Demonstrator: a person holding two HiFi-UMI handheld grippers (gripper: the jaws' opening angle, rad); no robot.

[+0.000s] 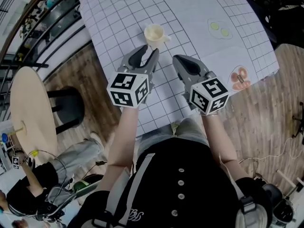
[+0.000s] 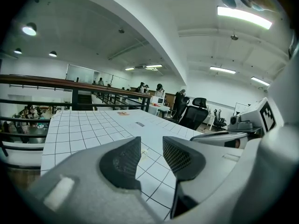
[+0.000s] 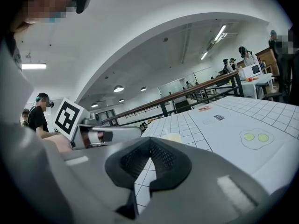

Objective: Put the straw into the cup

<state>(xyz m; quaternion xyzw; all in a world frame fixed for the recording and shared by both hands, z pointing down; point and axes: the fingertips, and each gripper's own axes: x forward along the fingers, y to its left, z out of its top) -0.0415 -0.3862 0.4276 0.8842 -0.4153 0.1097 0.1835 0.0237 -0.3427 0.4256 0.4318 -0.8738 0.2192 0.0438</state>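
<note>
the left gripper (image 1: 148,51) hangs just on the person's side of the cream cup (image 1: 154,33) on the gridded table (image 1: 199,13), jaws wide apart and empty, while the right gripper (image 1: 178,60), right of the cup and nearer the person, has its jaw tips touching around nothing.

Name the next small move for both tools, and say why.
Probably ease both tools back from the cup. The left tool stands open and empty, the right tool is shut on nothing, and no loose straw shows on the gridded table; whether one sits in the cup is unclear.
</note>
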